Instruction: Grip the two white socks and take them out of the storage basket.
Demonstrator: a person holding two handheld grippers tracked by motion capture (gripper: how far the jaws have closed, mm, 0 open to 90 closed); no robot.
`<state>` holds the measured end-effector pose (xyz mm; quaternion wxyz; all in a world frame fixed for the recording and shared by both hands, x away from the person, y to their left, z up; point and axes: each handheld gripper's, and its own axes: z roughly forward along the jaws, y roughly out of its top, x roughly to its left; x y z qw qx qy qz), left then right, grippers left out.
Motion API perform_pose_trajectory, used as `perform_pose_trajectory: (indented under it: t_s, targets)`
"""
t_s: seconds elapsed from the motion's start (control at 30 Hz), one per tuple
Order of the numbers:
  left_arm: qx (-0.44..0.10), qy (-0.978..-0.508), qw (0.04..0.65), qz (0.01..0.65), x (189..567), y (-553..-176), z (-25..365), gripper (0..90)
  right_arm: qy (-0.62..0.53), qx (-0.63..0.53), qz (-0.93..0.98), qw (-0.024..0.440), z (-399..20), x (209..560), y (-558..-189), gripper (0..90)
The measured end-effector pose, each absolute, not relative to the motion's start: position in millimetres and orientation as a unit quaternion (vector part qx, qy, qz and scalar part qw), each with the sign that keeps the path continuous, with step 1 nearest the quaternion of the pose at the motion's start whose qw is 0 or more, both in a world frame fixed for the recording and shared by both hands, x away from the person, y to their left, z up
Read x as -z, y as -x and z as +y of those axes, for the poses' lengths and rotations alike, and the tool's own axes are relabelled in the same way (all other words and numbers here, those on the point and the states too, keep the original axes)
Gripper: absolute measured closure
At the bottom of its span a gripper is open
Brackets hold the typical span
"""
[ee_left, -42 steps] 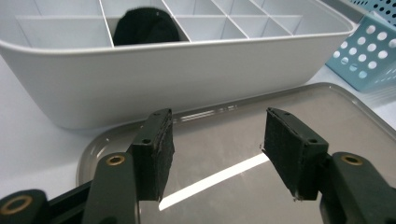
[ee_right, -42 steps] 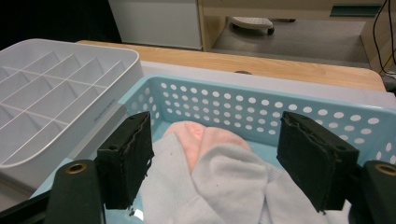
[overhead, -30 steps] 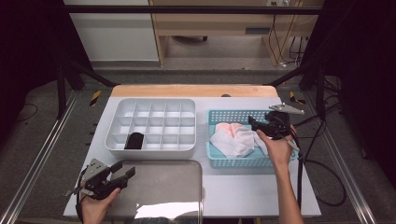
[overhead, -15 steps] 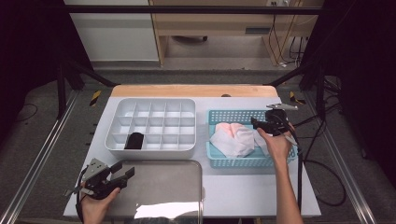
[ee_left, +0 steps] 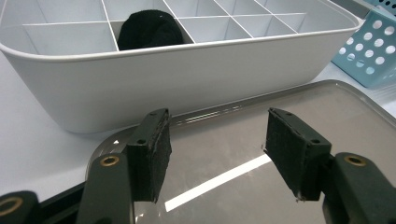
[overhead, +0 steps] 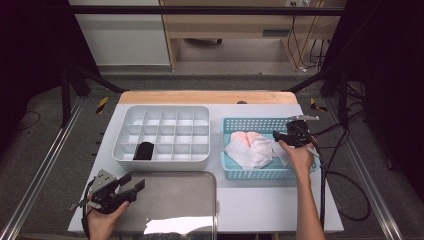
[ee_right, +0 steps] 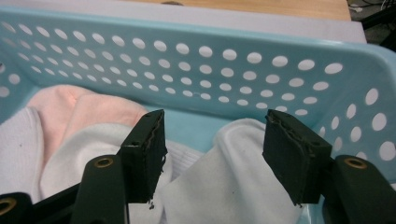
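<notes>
Now, your left gripper (overhead: 131,186) hangs open and empty over the tray (overhead: 200,195), in front of the organizer (overhead: 160,161), where one black sock (overhead: 145,150) already sits. Right of the organizer, the basket (overhead: 240,173) holds white socks (overhead: 252,152) and a pink one (overhead: 244,137). Your right gripper (overhead: 276,135), jaws just closing yet apart, straddles a white fold (ee_right: 229,172). It's likely soft and light; pinch a thick bunch. Mind the basket's wall (ee_right: 233,70); lift straight up.

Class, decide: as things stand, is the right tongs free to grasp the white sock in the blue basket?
Probably yes: the right tongs are open inside the blue basket, straddling a fold of the white sock, with nothing between.
</notes>
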<state>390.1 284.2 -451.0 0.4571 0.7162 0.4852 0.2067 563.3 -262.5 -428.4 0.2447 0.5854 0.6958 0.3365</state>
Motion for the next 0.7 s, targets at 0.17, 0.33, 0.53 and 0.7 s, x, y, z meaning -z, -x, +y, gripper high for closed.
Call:
perform_pose_trajectory:
  t_s: [0.17, 0.33, 0.53, 0.7]
  targets:
    - [-0.206, -0.718, 0.456, 0.484, 452, -391, 284, 39.1, -0.593, -0.320, 0.702, 0.233, -265, 435, -567, 40.3]
    - [-0.205, -0.719, 0.456, 0.483, 452, -391, 284, 39.2, -0.595, -0.308, 0.709, 0.222, -265, 440, -569, 41.3]
    - [-0.205, -0.719, 0.456, 0.482, 452, -391, 284, 39.5, -0.589, -0.284, 0.726, 0.213, -262, 445, -573, 48.3]
    - [-0.205, -0.719, 0.457, 0.482, 452, -391, 284, 40.1, -0.588, -0.267, 0.736, 0.205, -260, 448, -574, 59.5]
